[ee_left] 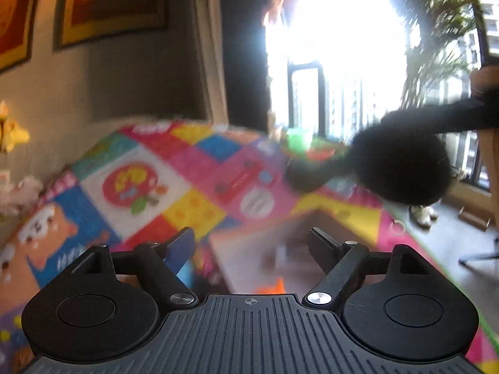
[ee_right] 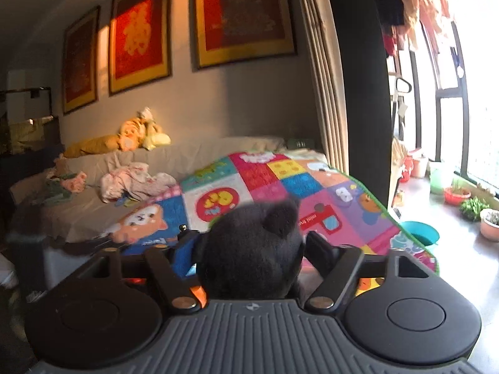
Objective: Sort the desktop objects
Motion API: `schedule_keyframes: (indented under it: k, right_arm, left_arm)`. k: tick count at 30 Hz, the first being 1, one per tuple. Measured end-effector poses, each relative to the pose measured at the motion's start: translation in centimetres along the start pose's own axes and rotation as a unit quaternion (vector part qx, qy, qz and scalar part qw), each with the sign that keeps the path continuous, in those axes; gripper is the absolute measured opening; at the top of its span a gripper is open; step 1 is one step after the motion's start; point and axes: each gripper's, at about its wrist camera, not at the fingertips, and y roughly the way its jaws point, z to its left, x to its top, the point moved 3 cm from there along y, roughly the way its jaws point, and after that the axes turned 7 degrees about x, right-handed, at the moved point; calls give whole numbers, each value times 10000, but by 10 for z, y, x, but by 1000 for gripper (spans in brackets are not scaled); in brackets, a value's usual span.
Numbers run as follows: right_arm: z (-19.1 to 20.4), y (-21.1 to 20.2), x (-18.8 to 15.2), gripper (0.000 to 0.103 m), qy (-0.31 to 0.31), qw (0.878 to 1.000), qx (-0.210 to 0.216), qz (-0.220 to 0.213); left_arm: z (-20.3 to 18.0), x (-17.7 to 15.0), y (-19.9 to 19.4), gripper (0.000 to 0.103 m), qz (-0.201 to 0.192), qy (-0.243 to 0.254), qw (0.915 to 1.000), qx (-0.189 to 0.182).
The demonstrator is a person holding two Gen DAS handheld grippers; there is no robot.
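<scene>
My right gripper [ee_right: 249, 246] is shut on a black plush toy [ee_right: 252, 249] with small ears, which fills the space between the fingers. In the left wrist view the same black plush toy [ee_left: 396, 168] hangs in the air at the right, held by the other gripper's dark body. My left gripper [ee_left: 252, 243] is open and empty, raised above a grey desktop [ee_left: 249, 265]. A blurred orange object [ee_left: 271, 286] lies on the desk below it.
A colourful cartoon play mat [ee_left: 174, 180] spreads beyond the desk; it also shows in the right wrist view [ee_right: 280, 187]. A beige sofa [ee_right: 140, 162] with clothes and a doll stands by the wall. Plant pots [ee_right: 474, 208] and a teal basin [ee_right: 421, 232] sit by the window.
</scene>
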Motion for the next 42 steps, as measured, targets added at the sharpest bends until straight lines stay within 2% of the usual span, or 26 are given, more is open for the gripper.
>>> schedule_keyframes:
  k: [3,8,11,14,17,22,25,28,30,31,32,34,36,38,40,42]
  right_arm:
    - [-9,29,-10,82,161,9996,-123,197]
    - [-4,48,-53,85,93,9973,-94,717]
    - [5,59,-81,85,1,9930,-106,1176]
    - [18,62,-93,87,-84,9898,39,1421]
    - [38,65,-90,93,-285,9893,177,1418]
    - [79,95,-62,94,-817,9871,495,1286]
    - [102,144,-49,94,-1158,9807,608,1454]
    - [107,209,-37,94,-1064,9759,588,1810]
    - [94,256,-30,83,-810,9756,310,2016]
    - [85,279,-27,69,-621,9740,151,2173]
    - [73,302,-26,59,-334,9694,53,2430]
    - [52,335,-28,59,227,9602,-86,2782]
    - [40,351,-34,57,295,9563,-371,2886]
    - [37,361,-42,42,152,9514,-579,3020]
    - [40,366,-49,36,204,9469,-392,3186]
    - [48,361,-55,36,192,9459,-258,3228]
  left_arm:
    - [22,-35,-7,95,335,-29,9993,166]
    - [58,-92,-19,95,1040,-264,9927,552]
    - [77,-111,-29,97,1136,-388,9899,760]
    - [93,-123,-37,97,1183,-507,9848,1163]
    - [107,-131,-35,100,1255,-885,9806,1219]
    - [115,-142,-36,100,1322,-1256,9763,1167]
    - [119,-145,-38,101,1250,-1377,9758,1150]
    - [120,-144,-39,101,1143,-1449,9762,1143]
    - [120,-144,-40,101,1070,-1463,9770,1126]
    - [120,-144,-41,101,1044,-1469,9774,1105]
    - [120,-144,-41,101,1028,-1484,9776,1085]
    - [122,-144,-41,101,1018,-1550,9771,1044]
    - [124,-145,-39,101,1030,-1642,9759,999]
    - [126,-146,-39,101,1043,-1721,9749,957]
    - [127,-146,-39,101,1038,-1763,9745,921]
    - [127,-146,-39,101,1038,-1776,9744,911]
